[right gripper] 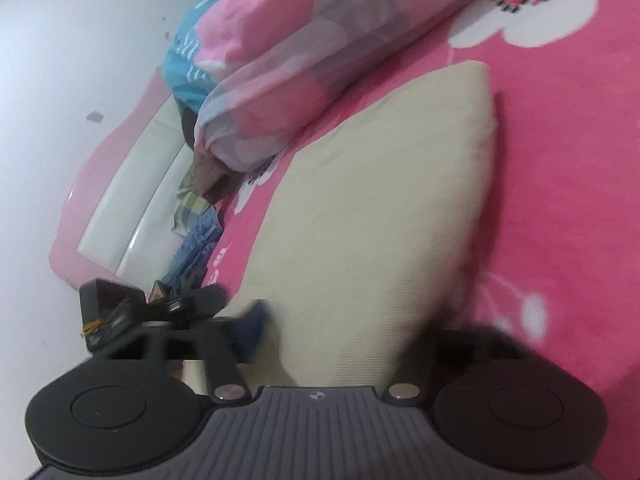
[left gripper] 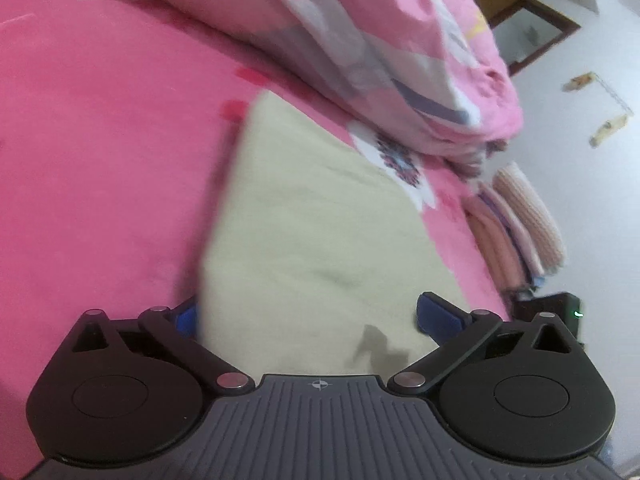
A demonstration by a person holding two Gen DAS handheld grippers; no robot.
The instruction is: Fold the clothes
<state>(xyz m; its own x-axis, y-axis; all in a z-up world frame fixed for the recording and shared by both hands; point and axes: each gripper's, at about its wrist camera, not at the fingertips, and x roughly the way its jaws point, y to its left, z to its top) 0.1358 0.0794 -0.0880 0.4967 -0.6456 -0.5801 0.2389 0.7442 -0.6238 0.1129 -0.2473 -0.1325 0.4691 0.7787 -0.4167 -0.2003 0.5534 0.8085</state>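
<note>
I have both grippers low over the bed, and the cream garment (left gripper: 316, 216) lies flat on the pink flowered bedsheet (left gripper: 100, 140), already a compact, straight-edged shape with no sleeve or collar showing. That outline would suit a piece folded down and just let go, or one laid out flat with further folds to come — I can't settle which from here.

My left gripper (left gripper: 308, 320) sits at the near edge of the cloth with its jaws spread wide. The blue pads (left gripper: 438, 316) stand one to each side, and the cream fabric runs between them without being pinched. I judge they are apart like this either to straddle the hem for a bite or because they have nothing to hold.

My right gripper (right gripper: 340, 328) is at the near end of the same garment (right gripper: 380, 200), seen from the opposite side. Its jaws also look spread, with cloth lying in the gap. The left finger (right gripper: 252, 320) is smeared by motion and the right one is only a dark blur, so I read that state with less certainty, and I cannot tell whether either pad touches the fabric.

The rolled pink quilt (left gripper: 380, 40) runs along the far side of the garment, close but leaving the cloth clear — a sensible working strip of sheet. A stack of folded pinkish clothes (left gripper: 516, 224) sits at the bed's edge to the left wrist view's right, well apart from the cream piece.
</note>
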